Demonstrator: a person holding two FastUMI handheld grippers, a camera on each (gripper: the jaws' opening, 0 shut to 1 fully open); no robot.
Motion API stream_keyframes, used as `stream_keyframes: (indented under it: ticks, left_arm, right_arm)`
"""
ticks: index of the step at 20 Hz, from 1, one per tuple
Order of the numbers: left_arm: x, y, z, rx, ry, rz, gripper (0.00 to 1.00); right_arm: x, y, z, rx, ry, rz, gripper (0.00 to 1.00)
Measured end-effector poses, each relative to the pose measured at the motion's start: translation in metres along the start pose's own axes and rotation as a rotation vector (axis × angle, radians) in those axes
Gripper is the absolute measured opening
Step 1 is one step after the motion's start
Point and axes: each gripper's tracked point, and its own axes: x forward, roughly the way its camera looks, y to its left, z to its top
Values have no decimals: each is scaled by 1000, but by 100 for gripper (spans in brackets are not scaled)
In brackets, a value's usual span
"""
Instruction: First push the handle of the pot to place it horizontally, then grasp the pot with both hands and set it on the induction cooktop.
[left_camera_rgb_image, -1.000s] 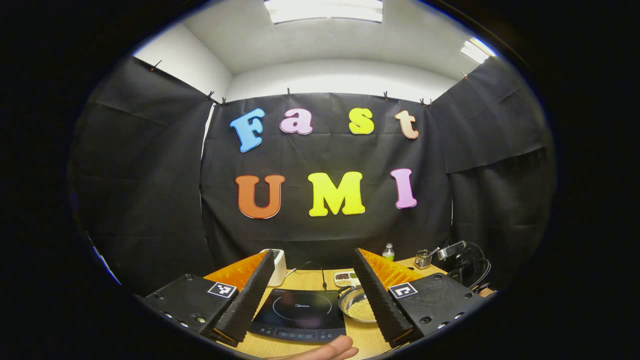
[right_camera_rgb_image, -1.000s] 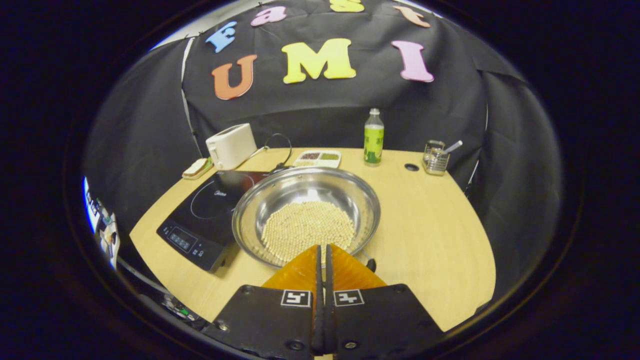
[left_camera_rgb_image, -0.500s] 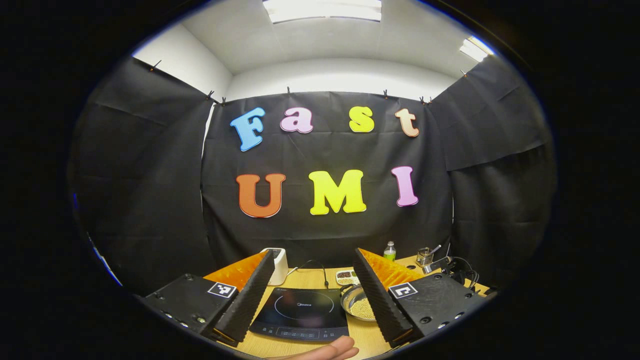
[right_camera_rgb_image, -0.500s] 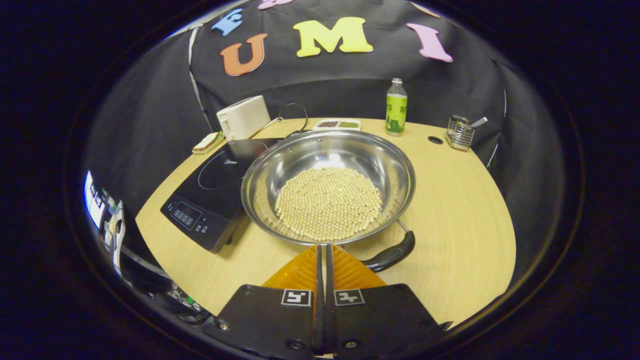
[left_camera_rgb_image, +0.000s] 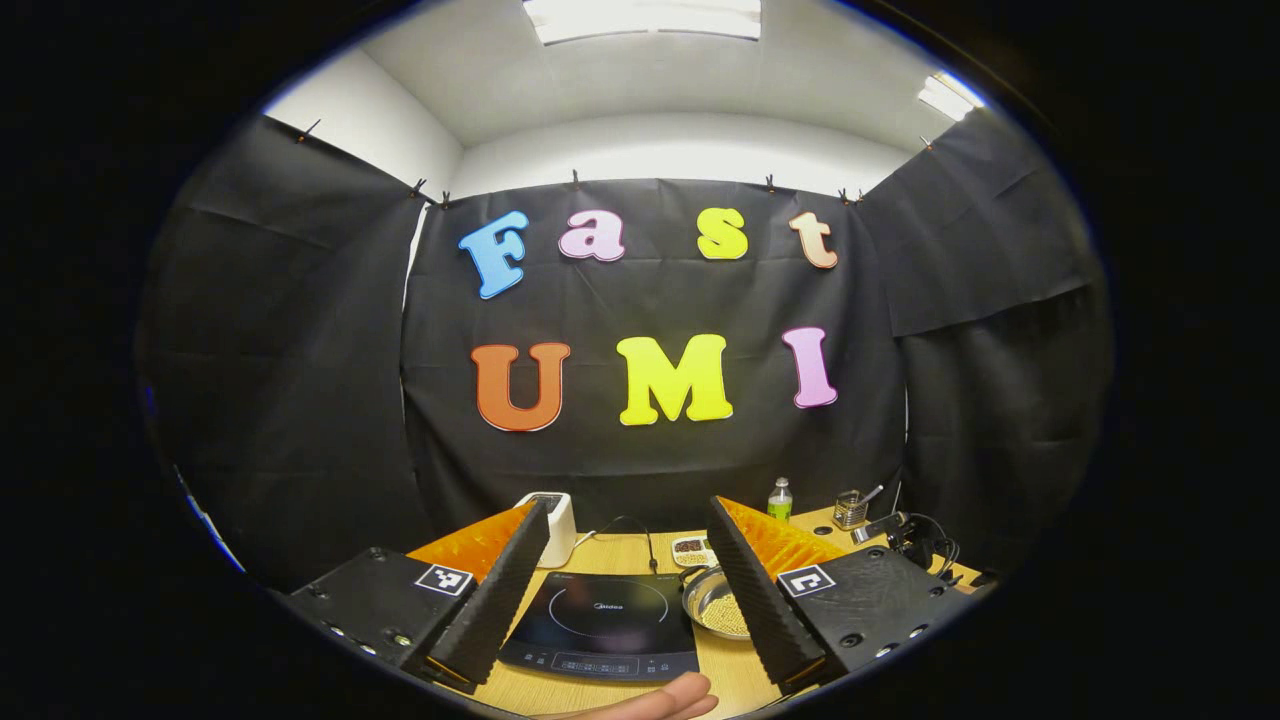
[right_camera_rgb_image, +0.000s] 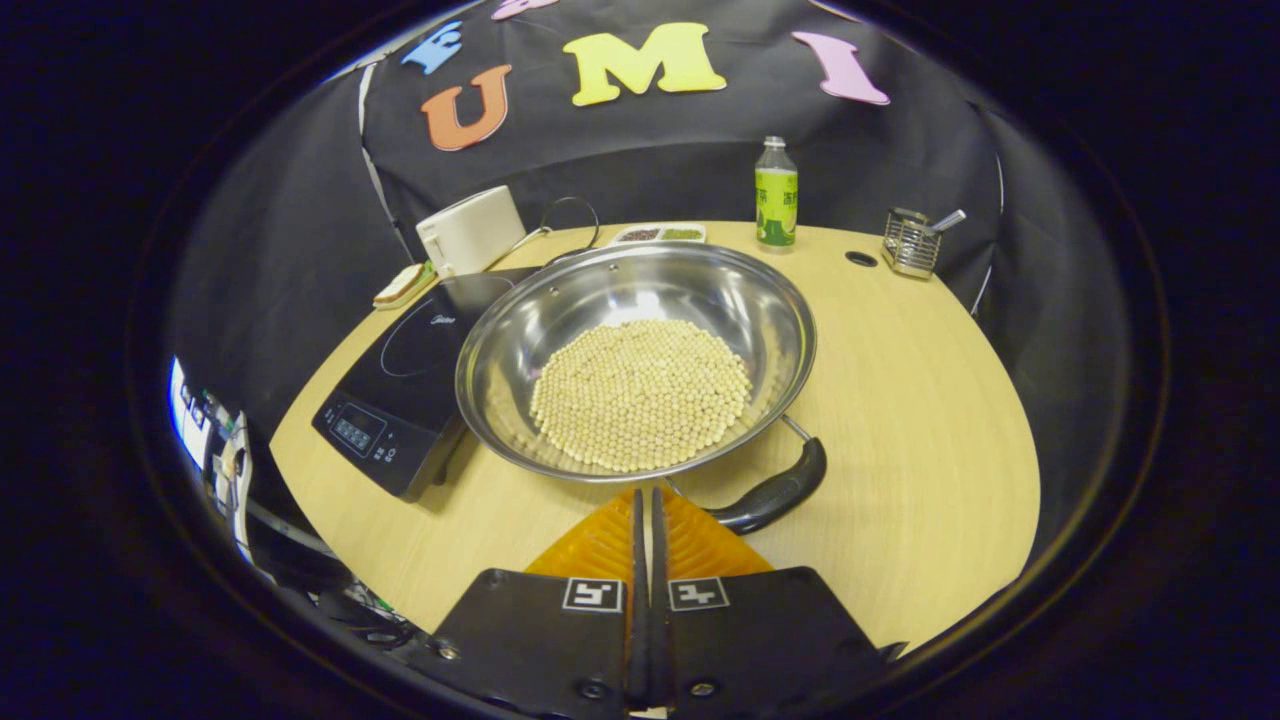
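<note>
The steel pot (right_camera_rgb_image: 700, 300) holds pale round beans (right_camera_rgb_image: 640, 395) and rests on the wooden table (right_camera_rgb_image: 900, 400), its left rim over the edge of the black induction cooktop (right_camera_rgb_image: 400, 385). Its black handle (right_camera_rgb_image: 770, 495) points toward me at the near right. My right gripper (right_camera_rgb_image: 645, 492) is shut with nothing in it, its tips just before the pot's near rim, left of the handle. My left gripper (left_camera_rgb_image: 628, 502) stands open, raised well back from the cooktop (left_camera_rgb_image: 600, 625) and the pot (left_camera_rgb_image: 712, 605).
At the table's far side stand a white toaster (right_camera_rgb_image: 470, 230), a small compartment tray (right_camera_rgb_image: 655, 234), a green bottle (right_camera_rgb_image: 775, 195) and a wire utensil holder (right_camera_rgb_image: 910, 240). A slice of bread (right_camera_rgb_image: 400, 287) lies by the toaster. A fingertip (left_camera_rgb_image: 650, 700) shows at the bottom.
My right gripper has closed in on the pot, which looks larger, and the handle has come into view at its near right. The left gripper has hardly moved.
</note>
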Motion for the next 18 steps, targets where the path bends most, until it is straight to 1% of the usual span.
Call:
stream_keyframes:
  ticks: [2,3,4,7,9,12,13,15,17,18]
  left_arm:
    - [1,-1,0,4,-1,-2,95]
    - [2,-1,0,7,-4,-2,95]
    - [4,0,-1,12,-5,0,95]
    - [12,2,-2,7,0,12,96]
    - [18,2,-5,2,5,17,96]
    - [30,7,-3,-5,-10,40,96]
    - [34,7,-4,-18,-10,34,96]
    - [44,-3,-7,-53,3,-2,96]
    - [53,-4,-10,-72,19,-12,96]
    - [59,-2,-9,-68,19,-12,96]
  right_arm:
    - [1,-4,2,-2,-4,-1,4]
    - [1,-8,3,-5,-6,-2,1]
    - [1,-11,3,-7,-8,-5,4]
    - [1,-20,5,-22,-12,-8,4]
    - [5,-27,2,-29,10,-3,4]
    - [13,-35,3,-27,33,20,4]
    - [15,-37,3,-21,40,29,4]
    - [20,-40,4,-9,51,48,4]
    - [26,-50,3,5,72,39,4]
    - [29,-55,2,8,76,36,0]
